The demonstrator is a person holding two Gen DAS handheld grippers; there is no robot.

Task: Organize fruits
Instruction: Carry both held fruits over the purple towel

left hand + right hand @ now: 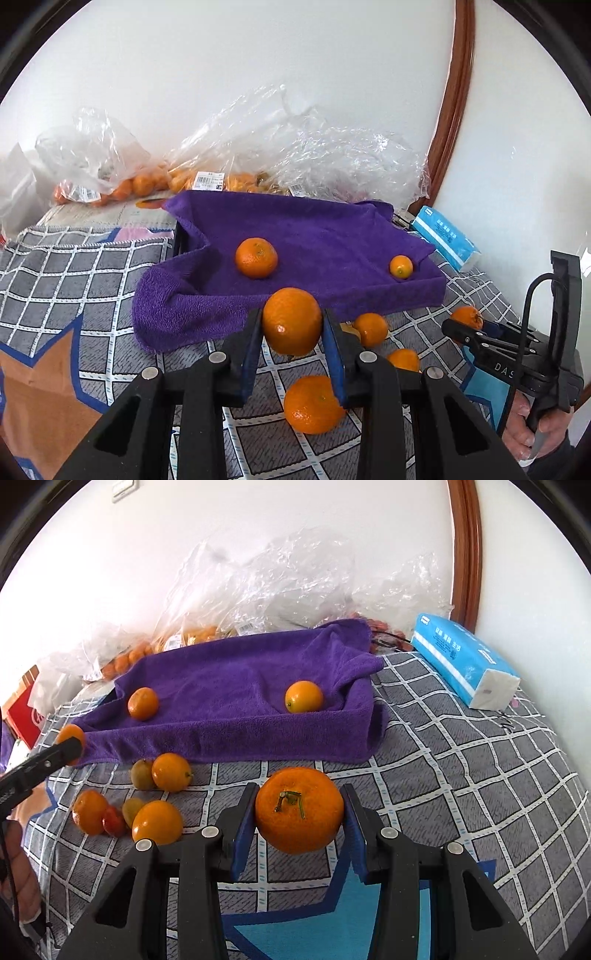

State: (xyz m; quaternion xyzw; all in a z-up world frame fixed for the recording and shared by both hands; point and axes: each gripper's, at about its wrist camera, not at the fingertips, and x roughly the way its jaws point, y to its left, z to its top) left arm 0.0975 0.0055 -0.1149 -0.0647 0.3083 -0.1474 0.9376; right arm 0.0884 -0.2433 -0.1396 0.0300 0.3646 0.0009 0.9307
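Note:
My left gripper point(291, 325) is shut on an orange point(291, 320) and holds it above the bedspread, just in front of the purple-towel-lined tray point(303, 229). Two oranges lie in the tray: a larger one point(256, 257) and a small one point(401, 266). My right gripper point(299, 812) is shut on a stemmed orange point(299, 809), in front of the same tray point(240, 686). It also shows in the left wrist view point(465, 325). Several loose fruits lie on the bedspread point(159, 821), with one orange point(314, 404) under my left gripper.
Clear plastic bags with more oranges point(140, 184) lie behind the tray against the white wall. A blue tissue pack point(465, 661) lies right of the tray. A red box point(22, 716) stands far left. The checked bedspread point(461, 775) is bare to the right.

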